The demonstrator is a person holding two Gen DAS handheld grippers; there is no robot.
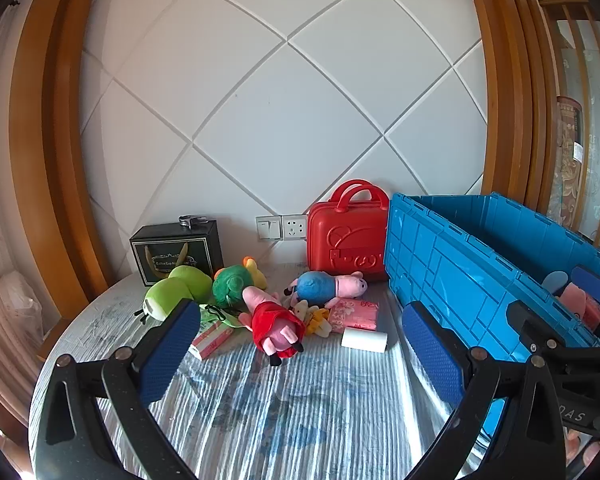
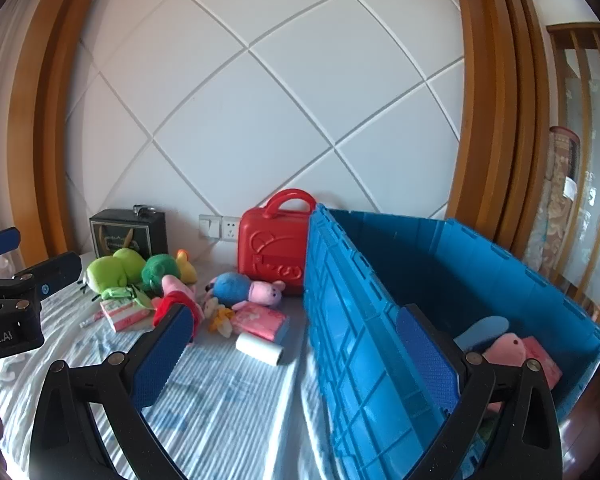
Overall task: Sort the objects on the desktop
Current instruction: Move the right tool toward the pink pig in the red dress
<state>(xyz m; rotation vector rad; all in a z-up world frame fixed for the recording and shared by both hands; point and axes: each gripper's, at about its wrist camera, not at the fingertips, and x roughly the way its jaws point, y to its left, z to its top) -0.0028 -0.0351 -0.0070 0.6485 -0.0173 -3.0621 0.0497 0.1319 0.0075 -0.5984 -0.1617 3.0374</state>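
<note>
Plush toys lie in a heap on the round table: a red-dressed pig (image 1: 274, 322) (image 2: 176, 300), a blue-shirted pig (image 1: 328, 286) (image 2: 244, 286), a light green plush (image 1: 176, 290) (image 2: 112, 270) and a dark green plush (image 1: 232, 282) (image 2: 160, 270). A white roll (image 1: 364, 339) (image 2: 259, 349) and pink tissue packs (image 1: 354, 314) (image 2: 262, 322) lie beside them. The blue crate (image 1: 452, 272) (image 2: 352, 320) stands at the right with a pink plush (image 2: 504, 350) inside. My left gripper (image 1: 300, 352) is open and empty, short of the toys. My right gripper (image 2: 300, 356) is open and empty over the crate's near wall.
A red toy case (image 1: 348, 232) (image 2: 274, 240) and a dark gift box (image 1: 178, 250) (image 2: 128, 232) stand against the white wall. A small pink box (image 1: 212, 340) (image 2: 122, 314) lies near the green toys. The striped cloth (image 1: 284, 412) covers the table in front.
</note>
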